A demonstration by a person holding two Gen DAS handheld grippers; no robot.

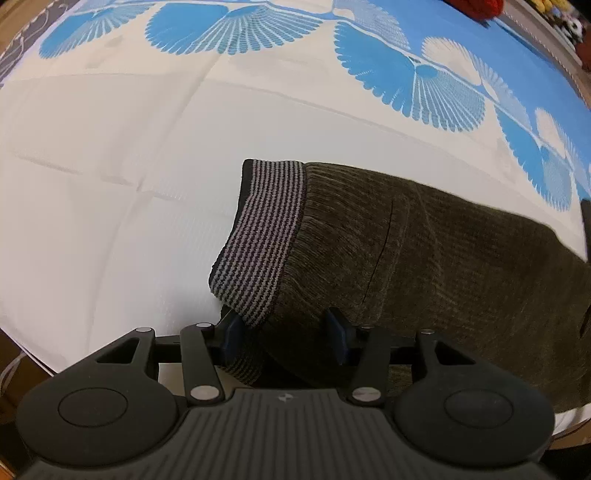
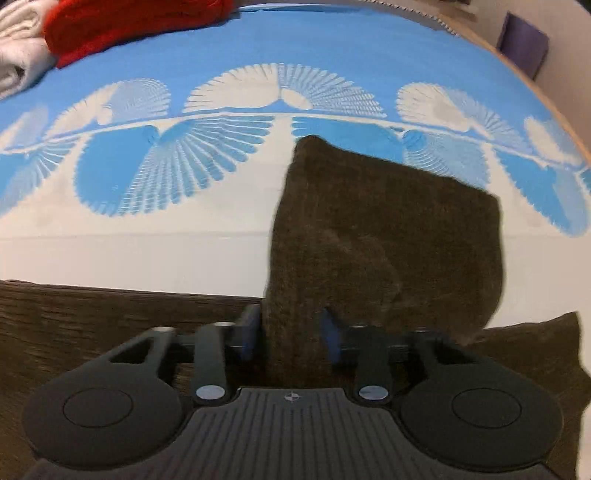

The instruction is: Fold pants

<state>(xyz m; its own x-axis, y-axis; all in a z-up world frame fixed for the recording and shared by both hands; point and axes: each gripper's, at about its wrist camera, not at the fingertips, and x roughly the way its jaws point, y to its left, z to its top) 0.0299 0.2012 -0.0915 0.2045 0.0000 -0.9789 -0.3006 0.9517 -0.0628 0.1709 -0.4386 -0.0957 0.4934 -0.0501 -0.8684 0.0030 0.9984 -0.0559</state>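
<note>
The pants (image 1: 424, 266) lay on the white part of the blue-and-white patterned surface (image 1: 110, 221), striped waistband (image 1: 258, 240) toward its bare left stretch, which lay open up to the rim. The left gripper (image 1: 286, 332) stood with jaws parted around the waistband's corner, pads apart from the cloth. The right gripper (image 2: 290, 332) had jaws narrow around a raised fold (whether pinched, I cannot tell). Red cloth (image 2: 129, 22) lay far back.

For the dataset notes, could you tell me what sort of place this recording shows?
Probably a home, perhaps a bedroom: dark olive pants lie on a broad surface under a white and blue fan-patterned cloth, possibly a bed, with a red knit garment and folded pale fabric piled at its far side.
</note>
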